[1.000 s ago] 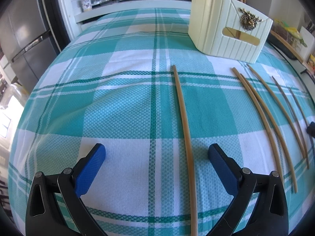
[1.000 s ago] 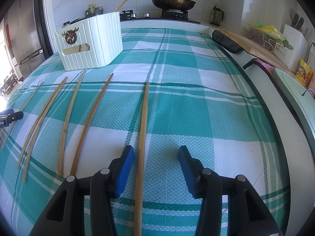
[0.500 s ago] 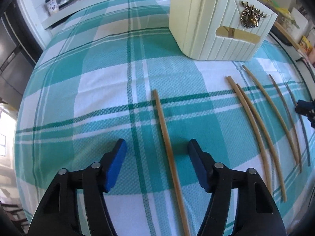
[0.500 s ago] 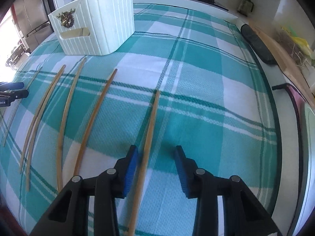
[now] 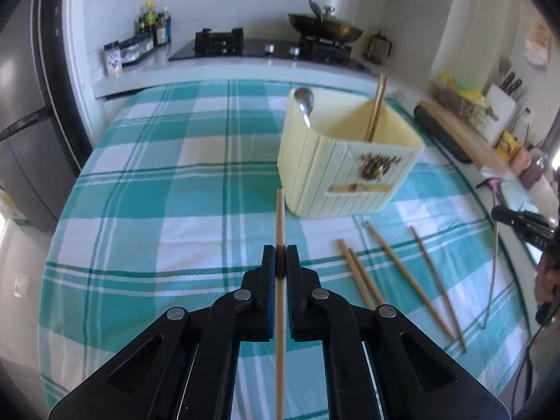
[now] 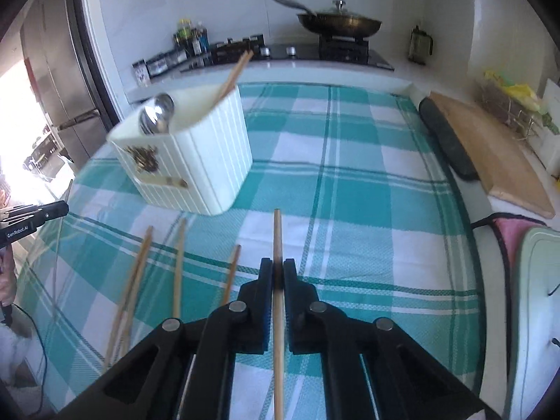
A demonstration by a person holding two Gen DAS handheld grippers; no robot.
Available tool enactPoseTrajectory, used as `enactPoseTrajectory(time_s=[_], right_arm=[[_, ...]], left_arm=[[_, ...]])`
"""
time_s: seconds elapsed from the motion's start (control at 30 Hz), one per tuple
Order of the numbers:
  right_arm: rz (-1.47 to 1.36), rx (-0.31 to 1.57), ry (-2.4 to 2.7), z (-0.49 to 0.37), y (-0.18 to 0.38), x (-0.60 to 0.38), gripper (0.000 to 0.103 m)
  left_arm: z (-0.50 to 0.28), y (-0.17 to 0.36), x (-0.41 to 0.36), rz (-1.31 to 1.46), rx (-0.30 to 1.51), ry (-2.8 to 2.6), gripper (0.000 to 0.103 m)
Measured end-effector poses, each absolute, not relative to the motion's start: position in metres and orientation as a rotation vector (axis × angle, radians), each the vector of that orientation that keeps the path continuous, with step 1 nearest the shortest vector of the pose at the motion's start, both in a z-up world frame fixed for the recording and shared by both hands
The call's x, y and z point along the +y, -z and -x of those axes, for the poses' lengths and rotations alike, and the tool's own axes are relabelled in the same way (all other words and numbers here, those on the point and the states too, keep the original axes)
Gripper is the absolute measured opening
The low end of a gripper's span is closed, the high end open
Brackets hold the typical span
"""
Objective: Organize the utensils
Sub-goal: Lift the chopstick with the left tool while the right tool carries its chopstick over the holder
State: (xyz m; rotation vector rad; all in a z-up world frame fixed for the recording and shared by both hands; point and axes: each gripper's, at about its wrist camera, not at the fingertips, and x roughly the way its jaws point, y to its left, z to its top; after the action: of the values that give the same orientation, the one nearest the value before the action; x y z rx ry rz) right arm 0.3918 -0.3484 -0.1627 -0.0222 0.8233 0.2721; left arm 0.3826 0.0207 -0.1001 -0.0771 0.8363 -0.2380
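My left gripper is shut on a wooden chopstick and holds it lifted above the cloth, its tip near the cream utensil holder. My right gripper is shut on another chopstick, also lifted, to the right of the holder. The holder contains a metal spoon and two upright chopsticks. Several chopsticks lie on the cloth between the grippers; they also show in the right wrist view.
A teal and white checked cloth covers the counter. Behind it are a stove with a pan, spice jars and a fridge. A wooden cutting board and a dark bar lie at the right edge.
Both grippers have closed on the chopstick between their fingers and lifted it off the cloth. Both views now look higher, over the holder's rim.
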Motion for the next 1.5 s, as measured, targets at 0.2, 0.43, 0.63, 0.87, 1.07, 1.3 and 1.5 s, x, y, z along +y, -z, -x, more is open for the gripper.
enactPoseTrajectory(time_s=[0.2, 0.43, 0.63, 0.87, 1.07, 1.3, 1.5], right_arm=[[-0.006, 0.662, -0.312, -0.332, 0.098, -0.353, 0.006], [-0.006, 0.549, -0.312, -0.3, 0.063, -0.345, 0.006], [0.012, 0.486, -0.311, -0.307, 0.035, -0.336, 0.006], [0.053, 0.393, -0.324, -0.345, -0.01, -0.316, 0.006], [0.036, 0.271, -0.342, -0.384, -0.037, -0.293, 0.006], [0.003, 0.283, -0.368, -0.455, -0.006, -0.265, 0.006], [-0.035, 0.574, -0.395, -0.524, 0.051, -0.255, 0.006]], left_arm=[[-0.336, 0.047, 0.035, 0.13, 0.703, 0.284, 0.004], [-0.312, 0.02, 0.035, 0.118, 0.635, 0.294, 0.004], [-0.318, -0.008, 0.039, 0.115, 0.589, 0.29, 0.003], [-0.359, -0.071, 0.034, 0.164, 0.452, 0.275, 0.003], [-0.416, -0.092, 0.012, 0.199, 0.345, 0.225, 0.003], [-0.498, -0.036, -0.011, 0.229, 0.52, 0.227, 0.003], [-0.542, 0.029, -0.031, 0.168, 0.757, 0.248, 0.003]])
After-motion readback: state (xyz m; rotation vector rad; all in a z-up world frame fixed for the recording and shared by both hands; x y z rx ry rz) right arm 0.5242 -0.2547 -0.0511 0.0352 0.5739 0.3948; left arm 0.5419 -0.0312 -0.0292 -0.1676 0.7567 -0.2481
